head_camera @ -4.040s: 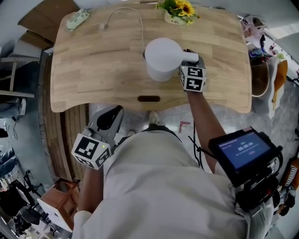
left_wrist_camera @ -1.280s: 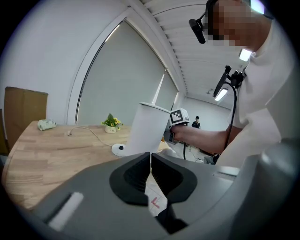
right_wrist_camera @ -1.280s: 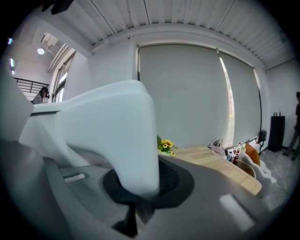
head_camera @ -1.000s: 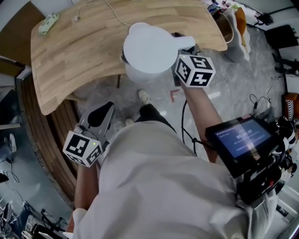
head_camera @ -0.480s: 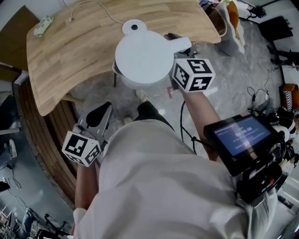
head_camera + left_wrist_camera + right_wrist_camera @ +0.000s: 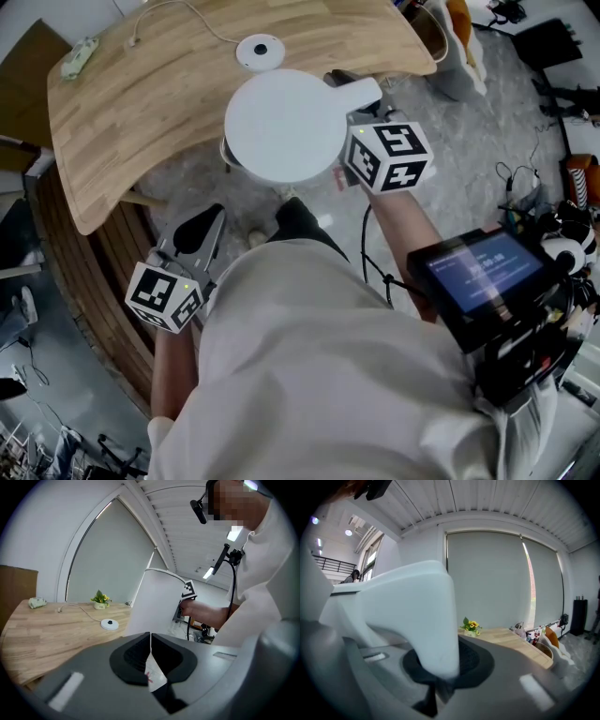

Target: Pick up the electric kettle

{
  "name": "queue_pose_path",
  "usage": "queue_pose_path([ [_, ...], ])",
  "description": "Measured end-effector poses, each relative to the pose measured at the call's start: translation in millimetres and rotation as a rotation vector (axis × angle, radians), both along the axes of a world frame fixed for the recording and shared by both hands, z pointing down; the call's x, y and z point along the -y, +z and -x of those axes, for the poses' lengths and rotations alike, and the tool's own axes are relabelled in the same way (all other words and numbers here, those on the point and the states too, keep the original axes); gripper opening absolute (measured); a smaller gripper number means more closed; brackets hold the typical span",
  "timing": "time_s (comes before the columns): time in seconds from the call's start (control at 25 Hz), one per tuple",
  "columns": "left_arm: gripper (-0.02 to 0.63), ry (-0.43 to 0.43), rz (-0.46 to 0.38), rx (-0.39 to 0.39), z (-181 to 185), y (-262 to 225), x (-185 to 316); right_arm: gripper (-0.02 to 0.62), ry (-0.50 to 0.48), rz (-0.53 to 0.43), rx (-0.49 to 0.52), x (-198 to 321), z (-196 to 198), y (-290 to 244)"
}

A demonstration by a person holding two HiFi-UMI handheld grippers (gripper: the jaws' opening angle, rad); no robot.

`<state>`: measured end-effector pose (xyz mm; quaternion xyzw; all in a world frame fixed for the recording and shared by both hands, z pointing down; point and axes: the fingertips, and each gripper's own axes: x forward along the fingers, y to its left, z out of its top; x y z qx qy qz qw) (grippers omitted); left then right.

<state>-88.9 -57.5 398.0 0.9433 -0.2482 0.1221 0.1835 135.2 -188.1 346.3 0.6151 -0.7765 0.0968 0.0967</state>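
Seen from above, a curved wooden counter (image 6: 141,103) fills the far left of the scene, with grey floor (image 6: 469,141) to its right and on its near side. The white electric kettle (image 6: 284,125) hangs in the air over the counter's near edge, partly above the floor, its round lid facing up. Its handle (image 6: 358,91) sticks out from the body toward the right, the side on which the right gripper (image 6: 370,112) sits. That gripper is just right of the kettle body and a little nearer, its jaws clamped on the handle. In the right gripper view, the handle stands roughly upright between the dark pads (image 6: 477,660) and fills the gap. The left gripper (image 6: 199,232) is low, near and to the left, well apart from the kettle, with its jaws closed together on nothing. The right hand alone carries the load, so any onward move likely hinges on that one grip, with the body's weight hanging to its left. The kettle's small round base (image 6: 260,51) lies on the counter just beyond the kettle, its cord (image 6: 183,11) trailing far left.
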Motion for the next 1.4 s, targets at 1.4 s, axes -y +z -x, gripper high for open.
queue_pose_path([
  [1.4, 0.017, 0.031, 0.013, 0.004, -2.4, 6.7, 2.8, 0.041, -0.03, 0.027, -0.019, -16.9, 11.3, 5.6],
])
